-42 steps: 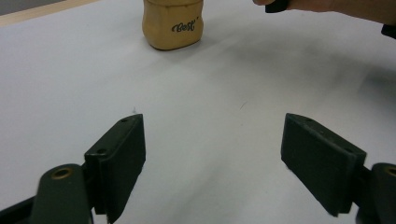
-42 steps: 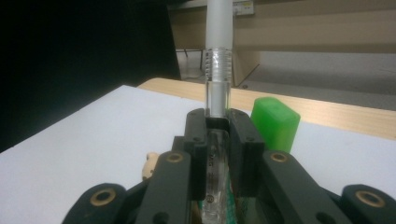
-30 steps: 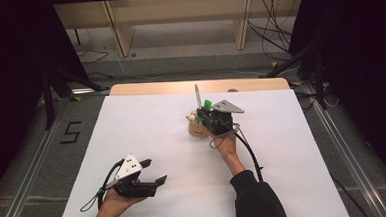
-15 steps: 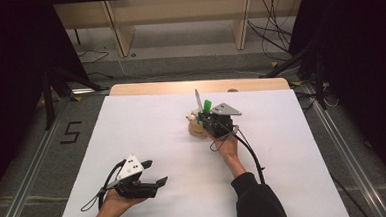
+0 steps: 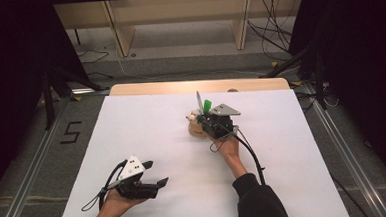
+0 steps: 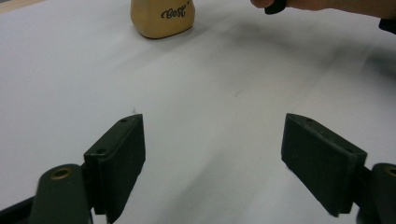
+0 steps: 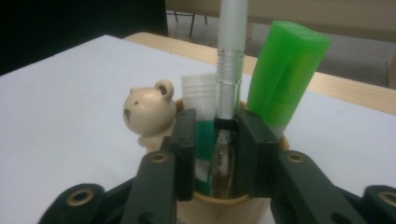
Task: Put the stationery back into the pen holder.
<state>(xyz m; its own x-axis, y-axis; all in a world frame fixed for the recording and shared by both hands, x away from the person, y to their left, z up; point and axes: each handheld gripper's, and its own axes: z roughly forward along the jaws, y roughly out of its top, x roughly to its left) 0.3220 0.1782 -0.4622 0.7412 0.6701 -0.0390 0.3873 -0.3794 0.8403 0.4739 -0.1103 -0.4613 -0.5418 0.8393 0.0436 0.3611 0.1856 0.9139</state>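
A tan pen cup with a small bear figure on its rim stands mid-table. Out of it rise a white pen, a green highlighter and a white-and-green tube. My right gripper is over the cup's near rim, shut on the pen's clear barrel; from the high view it covers part of the cup. My left gripper lies low at the front left, open and holding nothing. In the left gripper view its jaws stand wide apart, with the cup far ahead.
A white sheet covers the table, with a bare wooden strip along the far edge. Cables trail from both grippers over the front of the table. Dark floor, metal rails and shelving legs surround it.
The right gripper, with the pen in it, has edged very slightly toward the near side. The left gripper has stayed where it was.
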